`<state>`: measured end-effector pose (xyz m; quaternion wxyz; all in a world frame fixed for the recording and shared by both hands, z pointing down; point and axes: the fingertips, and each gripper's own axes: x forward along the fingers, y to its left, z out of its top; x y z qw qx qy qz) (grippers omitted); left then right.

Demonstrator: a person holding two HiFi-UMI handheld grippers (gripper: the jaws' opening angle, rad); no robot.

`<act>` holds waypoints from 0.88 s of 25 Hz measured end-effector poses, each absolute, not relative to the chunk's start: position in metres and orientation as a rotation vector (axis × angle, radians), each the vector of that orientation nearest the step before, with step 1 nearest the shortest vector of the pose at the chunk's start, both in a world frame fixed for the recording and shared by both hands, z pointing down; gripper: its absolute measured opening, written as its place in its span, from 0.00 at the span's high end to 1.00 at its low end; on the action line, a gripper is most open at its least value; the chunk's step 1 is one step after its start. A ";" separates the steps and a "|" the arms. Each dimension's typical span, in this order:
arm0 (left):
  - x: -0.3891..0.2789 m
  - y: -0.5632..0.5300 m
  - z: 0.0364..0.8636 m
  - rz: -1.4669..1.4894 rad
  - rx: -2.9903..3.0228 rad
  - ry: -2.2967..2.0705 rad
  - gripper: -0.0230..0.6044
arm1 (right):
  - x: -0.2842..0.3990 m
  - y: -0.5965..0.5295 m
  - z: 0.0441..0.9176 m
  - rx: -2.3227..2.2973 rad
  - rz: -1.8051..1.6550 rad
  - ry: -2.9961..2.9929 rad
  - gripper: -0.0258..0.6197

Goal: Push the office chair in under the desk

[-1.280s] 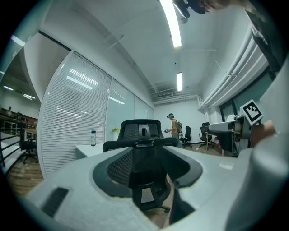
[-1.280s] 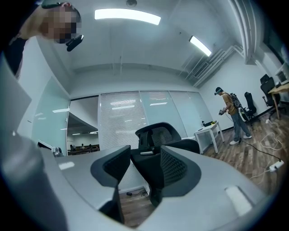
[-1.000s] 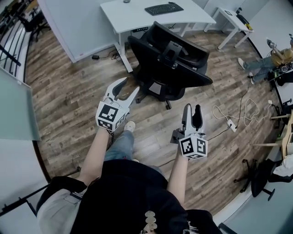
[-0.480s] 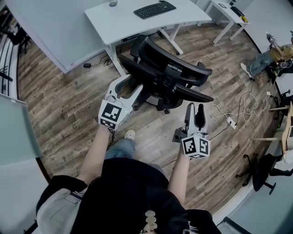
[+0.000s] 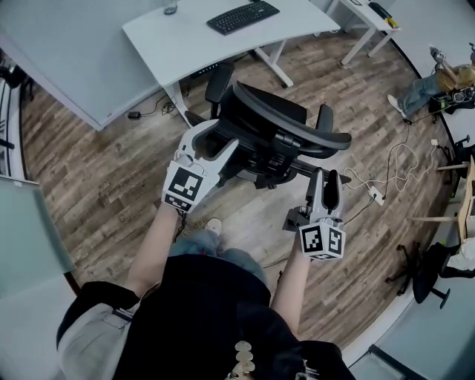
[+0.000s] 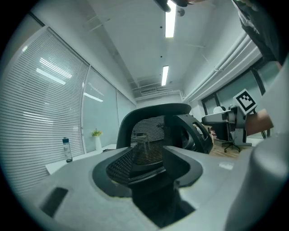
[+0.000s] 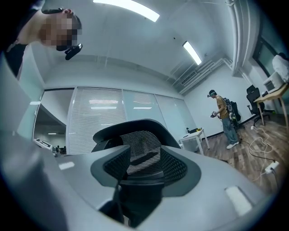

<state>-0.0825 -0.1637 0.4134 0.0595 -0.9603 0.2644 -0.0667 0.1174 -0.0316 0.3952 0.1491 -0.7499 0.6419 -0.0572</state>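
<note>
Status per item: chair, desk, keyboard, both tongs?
Office chair: upright, facing the desk, not yet under it.
Desk: standing, keyboard on top.
Keyboard: flat on the desk.
Left tongs: open, gripping nothing, close to the chair's backrest.
Right tongs: open, gripping nothing.

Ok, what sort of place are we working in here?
Most likely an office or lab workroom: a white rectangular desk carrying a black computer keyboard, a black mesh-backed office chair standing in front of it, and slatted window blinds along one wall.
</note>
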 end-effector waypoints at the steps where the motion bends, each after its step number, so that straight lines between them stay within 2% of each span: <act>1: -0.081 -0.166 0.414 -0.199 -2.913 0.791 0.65 | 0.119 -0.033 0.396 -2.158 -0.165 1.835 0.66; 15: -0.064 -0.185 0.411 -0.186 -2.921 0.816 0.65 | 0.141 -0.044 0.393 -2.168 -0.181 1.864 0.66; 22: -0.067 -0.185 0.407 -0.362 -2.847 0.662 0.62 | 0.142 -0.046 0.382 -2.127 -0.146 2.189 0.66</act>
